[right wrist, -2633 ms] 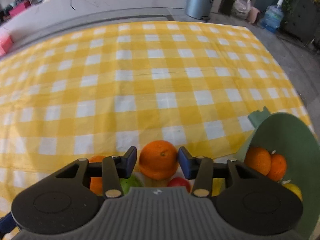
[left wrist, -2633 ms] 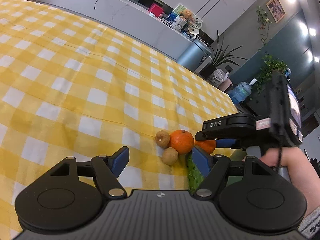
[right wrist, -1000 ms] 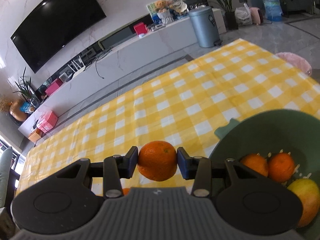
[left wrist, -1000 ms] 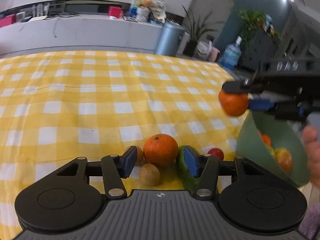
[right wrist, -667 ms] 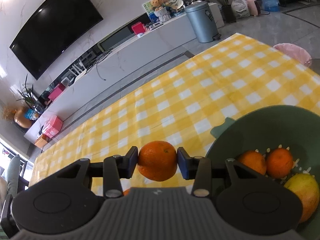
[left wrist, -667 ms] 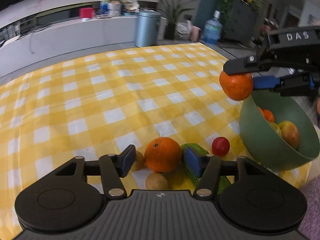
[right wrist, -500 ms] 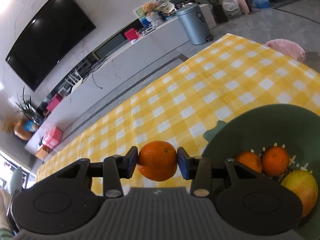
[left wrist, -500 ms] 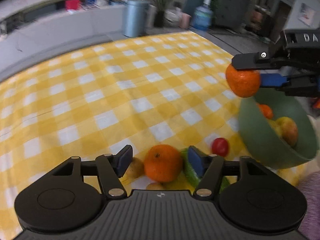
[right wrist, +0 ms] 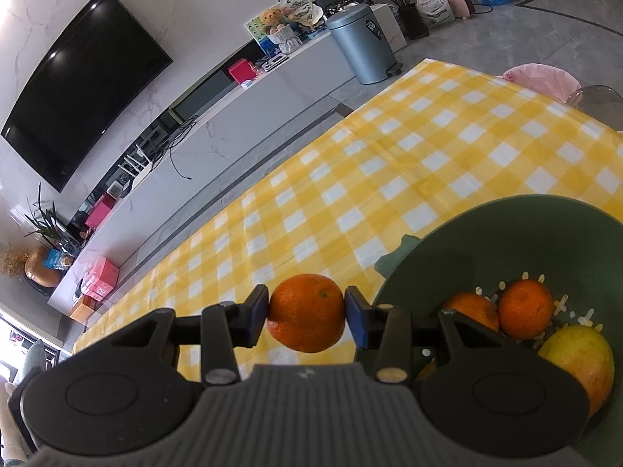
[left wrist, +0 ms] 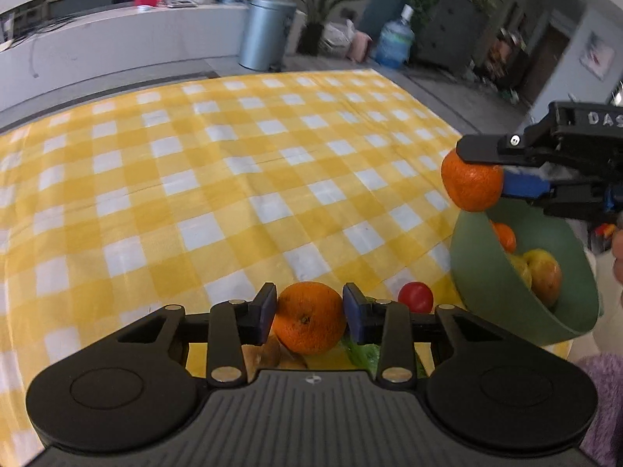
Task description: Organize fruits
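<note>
My left gripper point(left wrist: 309, 313) is shut on an orange point(left wrist: 309, 317) just above the yellow checked cloth point(left wrist: 233, 179). My right gripper point(right wrist: 307, 313) is shut on a second orange point(right wrist: 307, 313) and holds it in the air beside the near-left rim of the green bowl point(right wrist: 467, 233). In the left wrist view that orange point(left wrist: 472, 185) hangs over the bowl's rim point(left wrist: 479, 284). The bowl holds two small oranges point(right wrist: 525, 309) and a yellow-red fruit point(right wrist: 580, 362). A red fruit point(left wrist: 415, 297), brown kiwis point(left wrist: 264, 354) and a green vegetable point(left wrist: 364, 354) lie under my left gripper.
The table's far edge faces a white counter point(left wrist: 117, 43) and a grey bin point(left wrist: 264, 33). A pink seat point(right wrist: 539, 79) stands past the table's right edge. The person's hand point(left wrist: 617, 249) shows at the right.
My left gripper has closed on the orange between its fingers and lifted slightly. My right gripper has carried its orange up from the pile to the bowl's rim.
</note>
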A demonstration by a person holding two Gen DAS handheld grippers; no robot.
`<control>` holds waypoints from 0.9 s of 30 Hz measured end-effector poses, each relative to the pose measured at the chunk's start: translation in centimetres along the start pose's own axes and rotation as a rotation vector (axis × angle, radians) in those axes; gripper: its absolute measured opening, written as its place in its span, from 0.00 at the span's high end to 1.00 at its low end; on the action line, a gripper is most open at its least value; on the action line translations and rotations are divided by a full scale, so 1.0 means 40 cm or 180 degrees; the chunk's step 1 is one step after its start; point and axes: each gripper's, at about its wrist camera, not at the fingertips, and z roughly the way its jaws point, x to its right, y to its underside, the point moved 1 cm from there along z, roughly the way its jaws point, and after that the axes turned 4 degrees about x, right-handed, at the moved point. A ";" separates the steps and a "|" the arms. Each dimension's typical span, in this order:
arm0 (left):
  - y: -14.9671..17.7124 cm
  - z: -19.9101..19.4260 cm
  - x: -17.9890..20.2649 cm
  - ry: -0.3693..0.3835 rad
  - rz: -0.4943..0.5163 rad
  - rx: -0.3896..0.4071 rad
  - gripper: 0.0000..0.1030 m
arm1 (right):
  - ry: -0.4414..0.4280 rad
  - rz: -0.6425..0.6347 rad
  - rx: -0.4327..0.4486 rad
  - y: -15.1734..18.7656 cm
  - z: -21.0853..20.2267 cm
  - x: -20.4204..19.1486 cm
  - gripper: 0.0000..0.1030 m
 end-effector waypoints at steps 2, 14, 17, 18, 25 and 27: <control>0.017 -0.025 0.005 0.0009 -0.0029 0.0158 0.63 | -0.0009 0.0009 -0.0012 0.000 0.001 0.000 0.61; 0.056 -0.115 -0.019 0.0183 -0.0214 0.0659 0.78 | -0.0035 -0.0023 -0.0066 0.006 0.009 -0.003 0.61; 0.053 -0.107 0.001 0.0218 0.0302 0.0783 0.65 | -0.0035 -0.0017 -0.0072 0.007 0.011 -0.003 0.61; 0.052 -0.099 0.008 0.0195 0.0479 0.0715 0.63 | -0.0031 -0.0013 -0.0070 0.006 0.011 -0.003 0.61; 0.001 -0.010 -0.001 0.0141 0.0825 0.0337 0.34 | -0.0037 -0.0015 -0.0074 0.006 0.013 -0.003 0.61; -0.020 0.024 -0.017 0.0102 0.0650 0.0213 0.34 | -0.0039 -0.0001 -0.0075 0.006 0.012 -0.002 0.61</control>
